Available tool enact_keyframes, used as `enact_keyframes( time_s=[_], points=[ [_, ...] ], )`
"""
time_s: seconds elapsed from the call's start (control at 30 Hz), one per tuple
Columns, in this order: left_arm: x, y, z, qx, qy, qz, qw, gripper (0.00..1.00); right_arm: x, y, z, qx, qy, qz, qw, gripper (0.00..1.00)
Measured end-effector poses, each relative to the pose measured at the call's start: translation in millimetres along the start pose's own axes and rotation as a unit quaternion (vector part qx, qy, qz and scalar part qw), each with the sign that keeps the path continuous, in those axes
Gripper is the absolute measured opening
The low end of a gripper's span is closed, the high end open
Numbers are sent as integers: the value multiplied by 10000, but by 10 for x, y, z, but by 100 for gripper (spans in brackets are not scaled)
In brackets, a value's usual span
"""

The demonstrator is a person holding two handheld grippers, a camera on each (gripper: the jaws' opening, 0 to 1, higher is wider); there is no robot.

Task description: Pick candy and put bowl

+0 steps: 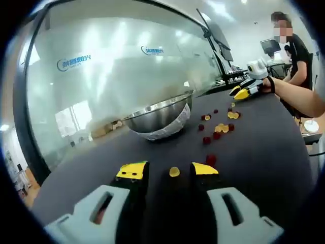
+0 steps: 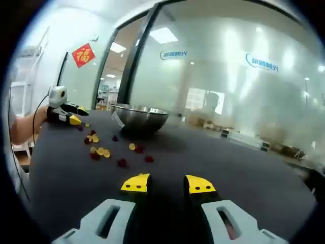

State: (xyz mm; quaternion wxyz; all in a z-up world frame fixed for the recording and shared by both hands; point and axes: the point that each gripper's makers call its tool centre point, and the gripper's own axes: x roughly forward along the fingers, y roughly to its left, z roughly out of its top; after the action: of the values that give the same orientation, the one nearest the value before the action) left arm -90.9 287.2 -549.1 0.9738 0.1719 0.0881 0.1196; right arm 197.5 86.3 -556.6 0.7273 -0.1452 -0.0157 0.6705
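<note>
A steel bowl (image 1: 160,113) stands on the black table (image 1: 264,147), with red and yellow candies (image 1: 221,128) scattered to its right. My left gripper (image 1: 169,170) is open low over the table, and one yellow candy (image 1: 174,172) lies between its yellow tips. The right gripper (image 1: 247,90) rests beyond the candies, held by a person's arm (image 1: 299,96). In the right gripper view my right gripper (image 2: 167,184) is open with nothing between its tips. The bowl (image 2: 139,118) is ahead, the candies (image 2: 101,151) lie left of it, and the left gripper (image 2: 63,114) sits at the far left.
A glass wall (image 1: 117,66) runs close behind the bowl along the table's far edge. A person in a black shirt (image 1: 297,51) stands at the table's right end, near a white cup (image 1: 311,125). The bowl sits on a white wrap (image 1: 172,129).
</note>
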Motion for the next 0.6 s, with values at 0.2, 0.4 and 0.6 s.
enact_keyframes(
  time_s=[0.2, 0.4, 0.6],
  points=[
    [1, -9, -1, 7, 4, -15, 10000, 26, -1, 0, 0, 1, 2, -2, 10000, 21],
    [1, -15, -1, 4, 3, -29, 10000, 26, 1, -8, -2, 3, 5, -3, 10000, 21],
    [5, -13, -11, 12, 17, -36, 10000, 26, 1, -16, -3, 17, 1, -8, 10000, 21]
  ],
)
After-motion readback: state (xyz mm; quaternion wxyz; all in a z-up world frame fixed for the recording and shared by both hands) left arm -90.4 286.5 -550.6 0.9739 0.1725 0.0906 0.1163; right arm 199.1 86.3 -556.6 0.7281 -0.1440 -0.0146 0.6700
